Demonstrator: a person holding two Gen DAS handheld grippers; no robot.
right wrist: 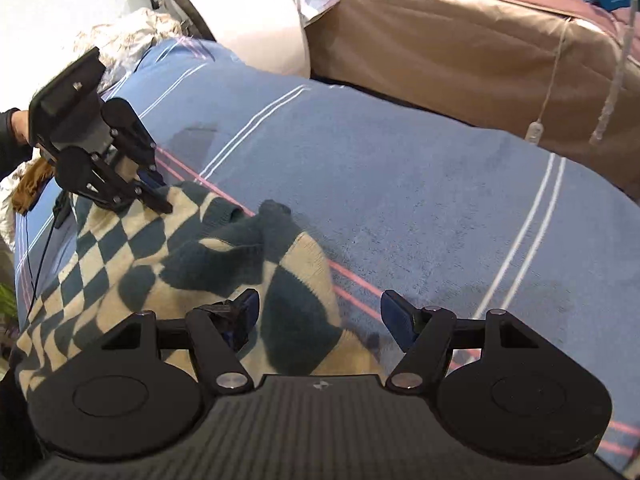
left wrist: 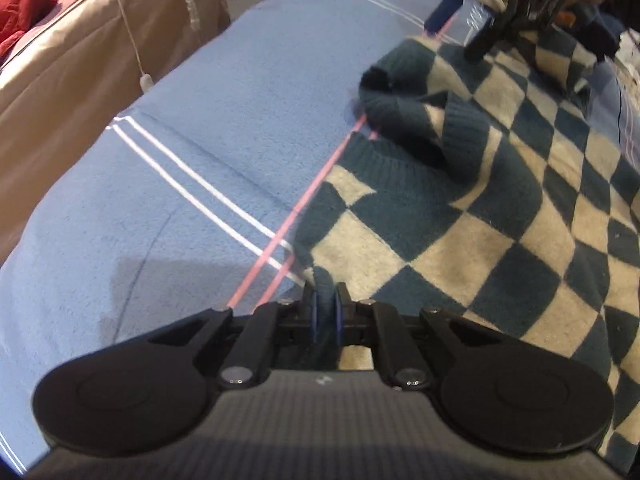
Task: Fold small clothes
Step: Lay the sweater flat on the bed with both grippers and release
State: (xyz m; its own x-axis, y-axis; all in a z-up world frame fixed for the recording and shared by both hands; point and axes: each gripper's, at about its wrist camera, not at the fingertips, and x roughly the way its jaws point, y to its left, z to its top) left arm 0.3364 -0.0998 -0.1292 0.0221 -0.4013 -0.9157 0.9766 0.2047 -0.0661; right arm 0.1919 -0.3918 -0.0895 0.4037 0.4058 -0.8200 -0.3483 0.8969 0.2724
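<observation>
Knitted and soft, the checked sweater [left wrist: 460, 240] lies on the blue blanket [left wrist: 200, 160]. Its edge is clamped in the left gripper [left wrist: 326, 312]; the right gripper [right wrist: 320, 316] gapes over its floppy corner, the natural hold.

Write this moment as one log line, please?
left tongs: shut on checkered sweater edge | right tongs: open over sweater | surface: blue blanket
</observation>
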